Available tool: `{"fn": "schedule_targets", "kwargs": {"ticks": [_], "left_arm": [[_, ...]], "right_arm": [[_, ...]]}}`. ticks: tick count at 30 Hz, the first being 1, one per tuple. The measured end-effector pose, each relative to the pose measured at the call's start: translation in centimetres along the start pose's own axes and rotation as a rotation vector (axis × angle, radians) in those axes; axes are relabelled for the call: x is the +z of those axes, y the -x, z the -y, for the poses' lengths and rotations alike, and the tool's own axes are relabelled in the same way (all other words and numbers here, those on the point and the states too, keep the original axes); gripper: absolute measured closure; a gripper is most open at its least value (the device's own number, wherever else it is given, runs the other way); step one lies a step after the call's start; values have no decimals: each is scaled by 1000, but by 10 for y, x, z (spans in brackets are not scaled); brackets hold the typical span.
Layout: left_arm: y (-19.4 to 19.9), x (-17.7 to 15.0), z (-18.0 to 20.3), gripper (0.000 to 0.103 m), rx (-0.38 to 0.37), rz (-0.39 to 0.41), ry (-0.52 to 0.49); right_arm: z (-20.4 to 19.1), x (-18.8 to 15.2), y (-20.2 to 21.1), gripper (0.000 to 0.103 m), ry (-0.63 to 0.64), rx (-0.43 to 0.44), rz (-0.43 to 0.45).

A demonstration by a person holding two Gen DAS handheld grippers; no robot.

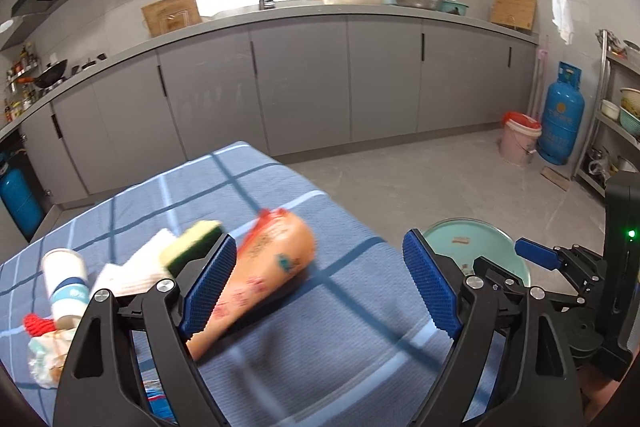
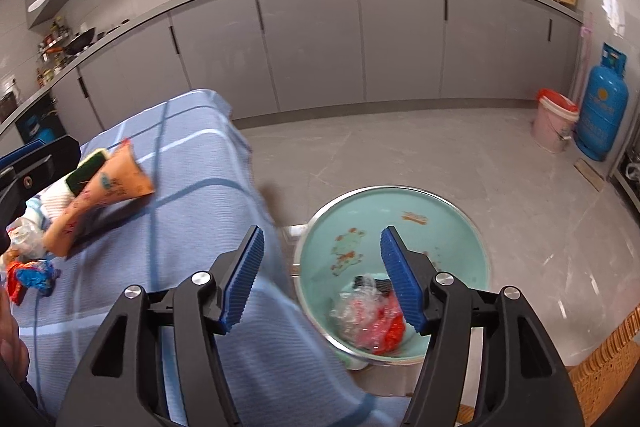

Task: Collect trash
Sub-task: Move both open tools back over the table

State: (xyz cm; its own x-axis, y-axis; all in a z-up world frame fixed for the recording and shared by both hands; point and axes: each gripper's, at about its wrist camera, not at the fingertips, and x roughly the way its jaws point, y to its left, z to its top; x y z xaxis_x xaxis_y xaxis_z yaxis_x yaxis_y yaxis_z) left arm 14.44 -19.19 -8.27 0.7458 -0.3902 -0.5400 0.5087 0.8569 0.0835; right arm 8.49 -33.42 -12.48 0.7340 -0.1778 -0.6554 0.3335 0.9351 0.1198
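Both your grippers, left gripper [image 1: 320,283] and right gripper [image 2: 322,277], gape empty; wrapper [image 2: 370,319] binned in basin [image 2: 476,239]. Next: the sausage pack [image 1: 260,279].

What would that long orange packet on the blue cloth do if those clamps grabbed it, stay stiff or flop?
The orange packet looks plump and rounded, so it would probably hold its shape more than sag. Its printed skin looks glossy, so it may slip between the pads. Being tube-like, it could roll on the blue cloth if nudged sideways.
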Motion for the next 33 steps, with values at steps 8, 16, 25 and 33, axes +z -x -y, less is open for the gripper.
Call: {"fn": "schedule_targets", "kwargs": {"ticks": [8, 16, 25, 33], "left_arm": [[24, -17, -62, 17, 109, 4, 37], [47, -35, -132, 17, 223, -10, 105], [75, -74, -224, 17, 409, -50, 220], [71, -101, -266, 17, 348, -135, 363]], "right_arm": [[-45, 2, 8, 39, 61, 60, 4], [-91, -1, 10, 36, 129, 113, -6], [-131, -4, 9, 29, 182, 164, -15], [-162, -11, 6, 27, 231, 203, -30]]}}
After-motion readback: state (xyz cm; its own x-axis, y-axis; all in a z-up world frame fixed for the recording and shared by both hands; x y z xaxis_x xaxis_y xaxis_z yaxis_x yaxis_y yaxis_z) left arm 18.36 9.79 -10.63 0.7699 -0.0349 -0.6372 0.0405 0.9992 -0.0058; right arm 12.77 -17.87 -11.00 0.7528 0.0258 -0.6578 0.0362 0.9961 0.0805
